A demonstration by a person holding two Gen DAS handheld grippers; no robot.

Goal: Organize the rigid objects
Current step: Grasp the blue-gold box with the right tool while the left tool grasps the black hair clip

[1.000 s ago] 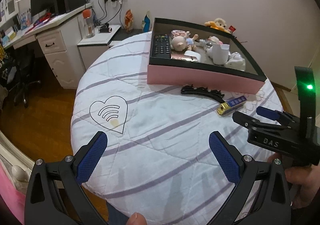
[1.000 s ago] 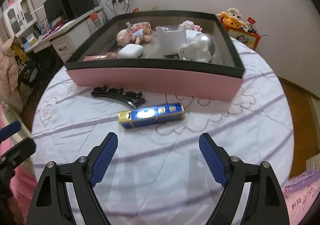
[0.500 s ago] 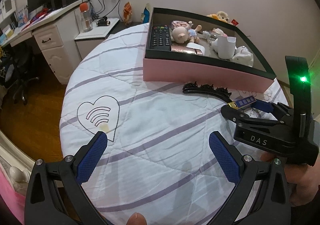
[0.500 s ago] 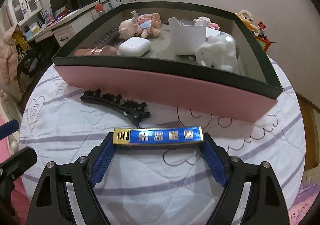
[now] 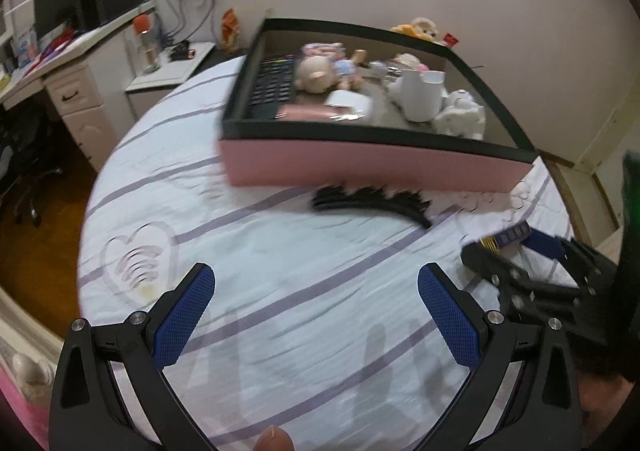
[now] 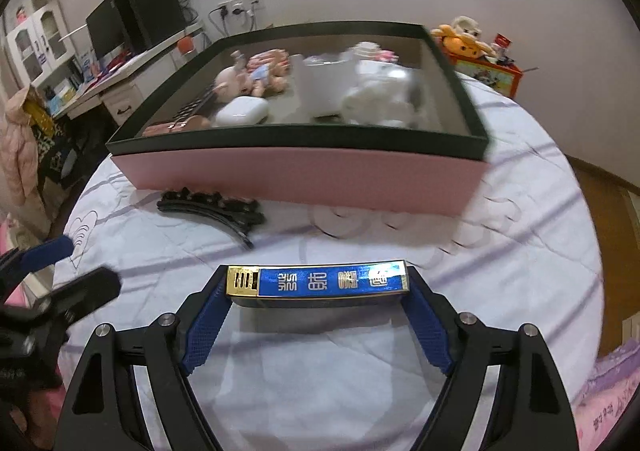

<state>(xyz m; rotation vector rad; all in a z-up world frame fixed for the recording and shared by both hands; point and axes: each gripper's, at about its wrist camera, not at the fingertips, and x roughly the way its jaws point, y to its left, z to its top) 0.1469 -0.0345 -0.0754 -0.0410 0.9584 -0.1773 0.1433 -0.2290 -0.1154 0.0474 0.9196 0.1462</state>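
Note:
My right gripper [image 6: 318, 315] is shut on a blue and gold rectangular lighter [image 6: 318, 283], held by its two ends just above the quilt; it also shows in the left wrist view [image 5: 506, 239]. A black hair clip [image 6: 212, 207] lies in front of the pink box [image 6: 300, 175], which holds a remote, a pig doll, an earbud case, a white cup and a white toy. My left gripper [image 5: 316, 311] is open and empty over the quilt, left of the right gripper [image 5: 532, 275]. The clip [image 5: 372, 203] lies ahead of it.
The round table has a white striped quilt [image 5: 280, 251] with a heart print [image 5: 138, 263]. A desk with drawers [image 5: 72, 91] and a monitor stand at the far left. Plush toys and an orange box [image 6: 480, 63] sit behind the pink box.
My right gripper moved forward around the lighter, closed on its ends and lifted it slightly. My left gripper shifted forward and stayed open.

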